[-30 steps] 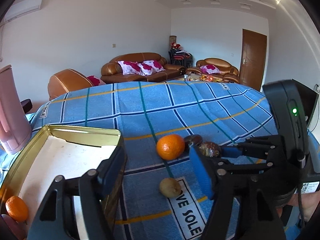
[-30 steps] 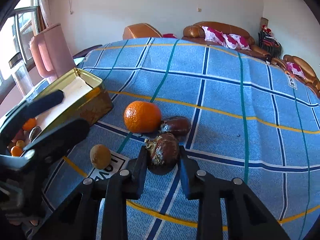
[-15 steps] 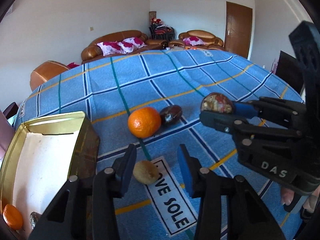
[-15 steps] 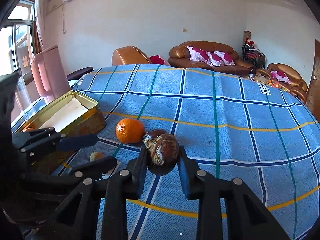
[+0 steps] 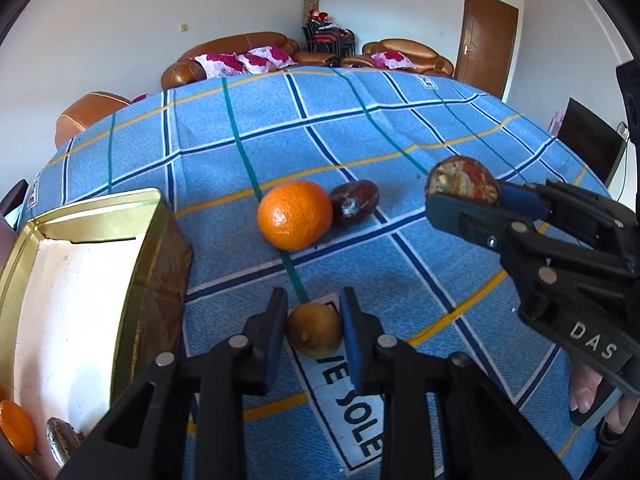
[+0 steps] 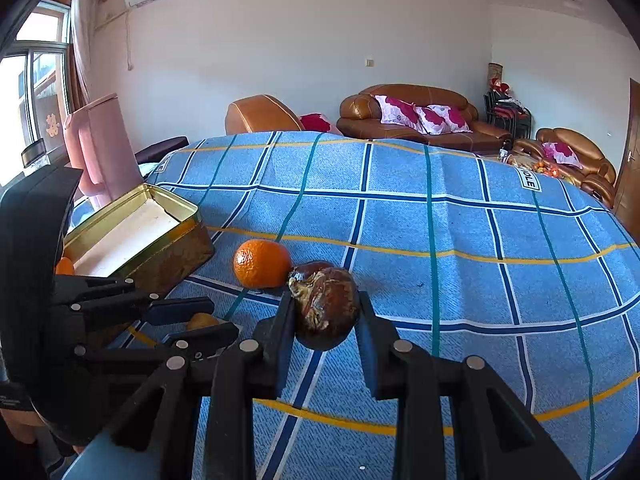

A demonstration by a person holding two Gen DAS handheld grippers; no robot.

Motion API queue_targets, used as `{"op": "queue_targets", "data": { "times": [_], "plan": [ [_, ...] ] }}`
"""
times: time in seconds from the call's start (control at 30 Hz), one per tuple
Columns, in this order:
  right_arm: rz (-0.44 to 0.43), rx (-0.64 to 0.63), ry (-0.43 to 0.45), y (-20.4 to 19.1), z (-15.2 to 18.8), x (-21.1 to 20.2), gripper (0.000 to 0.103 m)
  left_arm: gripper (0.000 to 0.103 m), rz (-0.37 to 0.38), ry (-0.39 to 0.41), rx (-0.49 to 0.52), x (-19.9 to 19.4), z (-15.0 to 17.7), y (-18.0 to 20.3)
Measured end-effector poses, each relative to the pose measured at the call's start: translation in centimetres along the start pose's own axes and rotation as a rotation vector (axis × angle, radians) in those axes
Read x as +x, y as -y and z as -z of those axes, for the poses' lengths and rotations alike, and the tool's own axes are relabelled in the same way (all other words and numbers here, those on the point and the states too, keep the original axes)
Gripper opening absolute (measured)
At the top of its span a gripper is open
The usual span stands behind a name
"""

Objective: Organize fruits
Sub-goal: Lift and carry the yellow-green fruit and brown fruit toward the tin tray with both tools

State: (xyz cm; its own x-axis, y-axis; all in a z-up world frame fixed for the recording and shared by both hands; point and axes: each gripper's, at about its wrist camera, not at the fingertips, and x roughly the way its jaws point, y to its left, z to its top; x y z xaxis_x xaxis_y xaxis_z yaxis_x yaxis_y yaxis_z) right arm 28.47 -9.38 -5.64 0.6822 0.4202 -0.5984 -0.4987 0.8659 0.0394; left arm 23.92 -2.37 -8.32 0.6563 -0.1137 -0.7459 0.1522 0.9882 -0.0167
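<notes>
My right gripper [image 6: 325, 316] is shut on a wrinkled dark brown fruit [image 6: 326, 308] and holds it above the cloth; it also shows in the left wrist view [image 5: 462, 179]. My left gripper [image 5: 313, 328] has closed around a small tan fruit [image 5: 315, 330] lying on the white label of the cloth; the pads touch both its sides. An orange [image 5: 295, 214] and a second dark brown fruit [image 5: 354, 202] lie together further back. The gold tin [image 5: 156, 248] stands to the left, holding a small orange [image 5: 16, 426] and a dark fruit [image 5: 60, 438].
The table is covered by a blue plaid cloth [image 6: 460, 240]. A pink jug [image 6: 100, 148] stands behind the tin at the left edge. Brown sofas [image 6: 420, 116] stand beyond the table, a door [image 5: 486, 40] at the right.
My left gripper moved forward and down and closed around the tan fruit. My right gripper lifted the wrinkled brown fruit higher off the cloth.
</notes>
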Motion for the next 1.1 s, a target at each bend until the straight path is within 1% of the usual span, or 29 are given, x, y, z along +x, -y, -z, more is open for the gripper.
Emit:
{"op": "queue_targets", "data": {
  "times": [0.2,0.5,1.1],
  "plan": [
    [-0.008,-0.021,0.035,-0.4,0.1,-0.7,0.031,0.028,0.004,0.058,0.01,-1.2,0.0,0.1],
    [-0.019,-0.043,0.079,-0.7,0.2,-1.5,0.031,0.028,-0.002,0.136,-0.011,-2.8,0.1,-0.3],
    [-0.035,-0.074,0.147,-1.1,0.5,-2.8,0.031,0.028,-0.024,0.226,-0.015,-4.5,0.4,-0.4]
  ]
}}
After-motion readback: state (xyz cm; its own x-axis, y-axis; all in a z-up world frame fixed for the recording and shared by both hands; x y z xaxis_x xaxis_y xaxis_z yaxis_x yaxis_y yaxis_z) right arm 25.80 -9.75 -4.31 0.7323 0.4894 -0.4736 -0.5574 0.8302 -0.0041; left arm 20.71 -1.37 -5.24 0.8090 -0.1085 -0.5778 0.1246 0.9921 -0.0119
